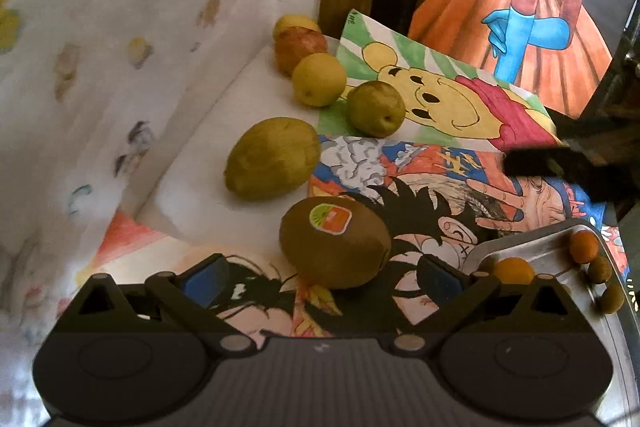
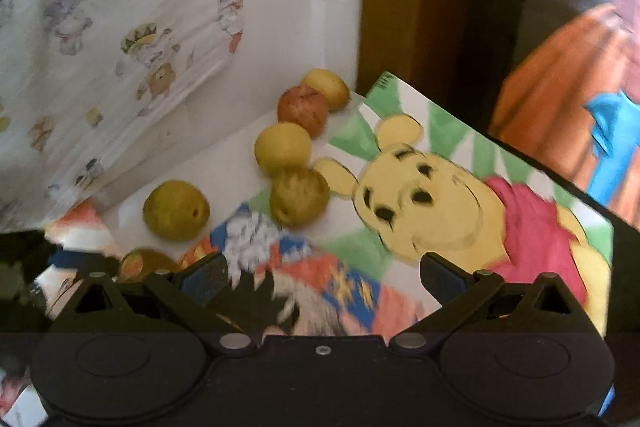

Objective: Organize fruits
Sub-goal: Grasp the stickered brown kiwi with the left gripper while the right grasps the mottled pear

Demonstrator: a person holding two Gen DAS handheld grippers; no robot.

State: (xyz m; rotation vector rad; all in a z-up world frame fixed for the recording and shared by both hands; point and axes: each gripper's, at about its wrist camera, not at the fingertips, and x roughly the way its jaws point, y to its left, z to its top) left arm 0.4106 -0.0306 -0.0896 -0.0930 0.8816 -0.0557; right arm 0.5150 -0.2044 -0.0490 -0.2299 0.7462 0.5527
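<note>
Kiwi [image 1: 335, 242] sits between the left gripper's [image 1: 320, 277] spread fingers [image 1: 206, 277].

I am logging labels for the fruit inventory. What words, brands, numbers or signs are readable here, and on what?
No text reads clearly.
Green and orange sticker on the brown fuzzy kiwi: print too blurred to read.
Small marks at the corner of the yellow bear drawing: too small to read.

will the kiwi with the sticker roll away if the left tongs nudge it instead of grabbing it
Probably: the kiwi is egg-shaped and lies loose on flat paper, so it would likely roll sideways. Its fuzzy-looking skin should grip well. The open left tongs already flank it.
</note>
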